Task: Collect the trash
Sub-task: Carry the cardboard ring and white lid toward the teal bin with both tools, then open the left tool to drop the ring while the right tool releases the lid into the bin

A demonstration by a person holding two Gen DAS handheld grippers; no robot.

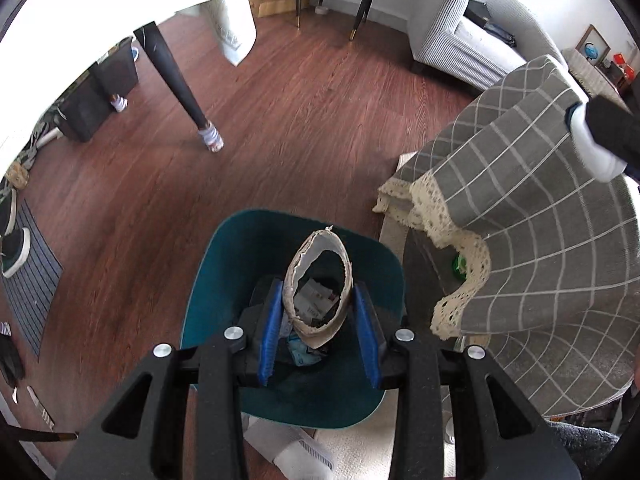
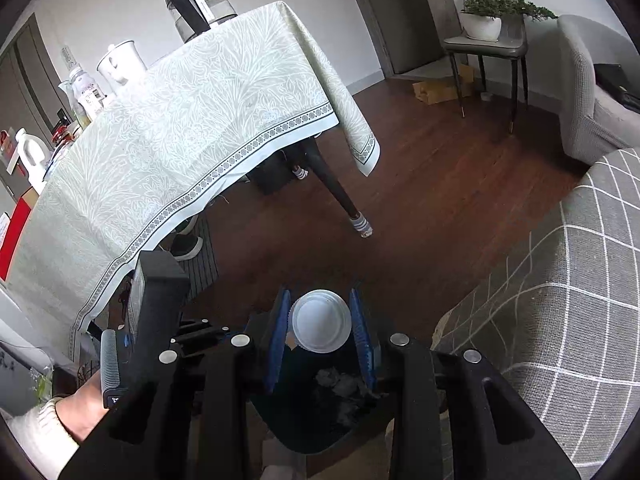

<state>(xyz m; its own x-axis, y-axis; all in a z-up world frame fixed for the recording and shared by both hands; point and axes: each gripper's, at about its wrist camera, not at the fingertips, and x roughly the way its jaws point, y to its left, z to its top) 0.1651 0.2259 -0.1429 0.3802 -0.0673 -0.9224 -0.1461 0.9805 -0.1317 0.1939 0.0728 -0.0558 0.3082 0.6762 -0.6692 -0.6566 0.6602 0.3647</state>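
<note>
In the left wrist view my left gripper [image 1: 318,316] is shut on a torn cardboard ring [image 1: 318,280], squeezed to an oval, held over the open teal trash bin [image 1: 224,264]. Paper scraps [image 1: 316,304] lie inside the bin, seen through the ring. In the right wrist view my right gripper [image 2: 320,330] is shut on a white paper cup [image 2: 321,325], its bottom facing the camera, above the same bin [image 2: 320,420] with crumpled trash [image 2: 344,386] in it. The left gripper's body [image 2: 156,304] and the hand holding it show at lower left.
A low table under a grey checked cloth [image 1: 540,240] stands right of the bin. A dining table with a pale patterned cloth [image 2: 180,140], a black table leg [image 1: 176,84], shoes on a mat [image 1: 16,248], a grey sofa [image 1: 460,36] and a chair [image 2: 484,44] surround the wooden floor.
</note>
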